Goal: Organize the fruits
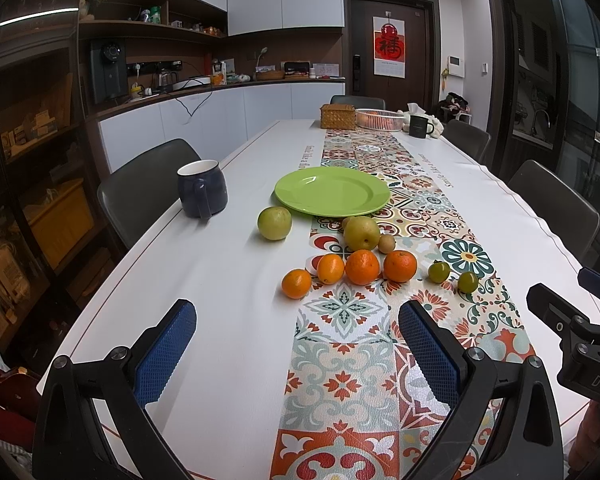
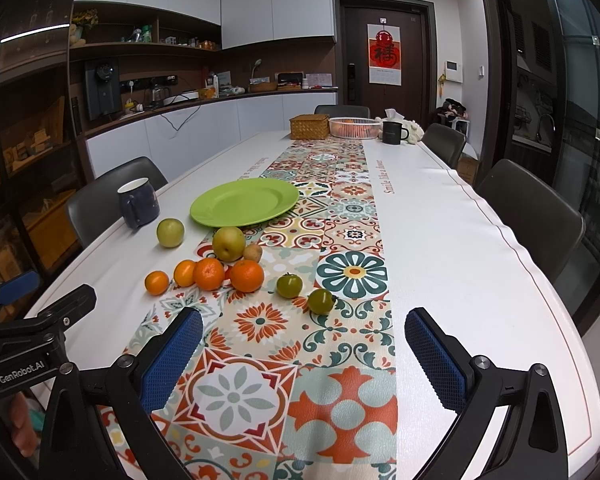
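An empty green plate (image 1: 332,192) (image 2: 245,201) lies mid-table on the patterned runner. In front of it lie a green apple (image 1: 275,223) (image 2: 170,232), a yellow-green pear (image 1: 361,233) (image 2: 229,243), a small brown fruit (image 1: 386,243) (image 2: 252,252), several oranges (image 1: 362,267) (image 2: 208,273) in a row, and two small green tomatoes (image 1: 439,271) (image 2: 289,285). My left gripper (image 1: 298,320) is open and empty, short of the oranges. My right gripper (image 2: 304,328) is open and empty, just short of the nearer tomato (image 2: 321,301).
A dark blue mug (image 1: 202,188) (image 2: 138,202) stands left of the plate. At the far end stand a wicker box (image 1: 337,116), a white basket (image 1: 380,119) and a black mug (image 1: 419,126). Chairs line both sides of the table.
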A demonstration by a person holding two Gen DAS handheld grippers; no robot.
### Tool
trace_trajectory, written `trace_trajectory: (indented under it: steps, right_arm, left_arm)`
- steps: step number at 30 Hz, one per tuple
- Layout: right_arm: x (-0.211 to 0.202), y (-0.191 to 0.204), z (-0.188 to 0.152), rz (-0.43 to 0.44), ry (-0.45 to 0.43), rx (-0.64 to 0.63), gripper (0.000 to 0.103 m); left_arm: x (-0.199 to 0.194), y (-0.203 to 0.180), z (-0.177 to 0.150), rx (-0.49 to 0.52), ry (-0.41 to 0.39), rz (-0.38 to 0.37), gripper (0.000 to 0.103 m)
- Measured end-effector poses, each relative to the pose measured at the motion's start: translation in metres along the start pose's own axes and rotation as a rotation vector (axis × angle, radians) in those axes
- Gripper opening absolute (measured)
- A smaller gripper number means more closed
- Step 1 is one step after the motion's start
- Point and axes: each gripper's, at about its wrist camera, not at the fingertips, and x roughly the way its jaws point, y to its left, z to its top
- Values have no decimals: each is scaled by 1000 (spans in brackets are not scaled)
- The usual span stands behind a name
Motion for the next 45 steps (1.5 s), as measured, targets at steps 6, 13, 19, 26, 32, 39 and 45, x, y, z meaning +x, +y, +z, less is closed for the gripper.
trace_trajectory:
  steps: [6,13,19,26,32,39,45]
  right_arm:
    - [0,1,0,0,0,0,102]
    - [3,0,0,0,1,0,102]
    - [6,-2,-1,0,3,0,102]
    - [11,3,0,3,21,-9,102]
    - [29,5,2,-1,54,-10,102]
    - [58,2,7,2,107,6,101]
    - [88,2,10,10,173,3,90]
  left_arm:
    - [0,0,0,-1,0,1,103]
    - [0,0,0,0,1,0,103]
    - [1,0,-1,-2,2,-2,103]
    - [8,4,-5,-17,19,5,103]
    - [22,7,-4,-9,31,14,103]
    - [46,7,3,19,53,23,94]
    - [76,7,7,25,114,12,88]
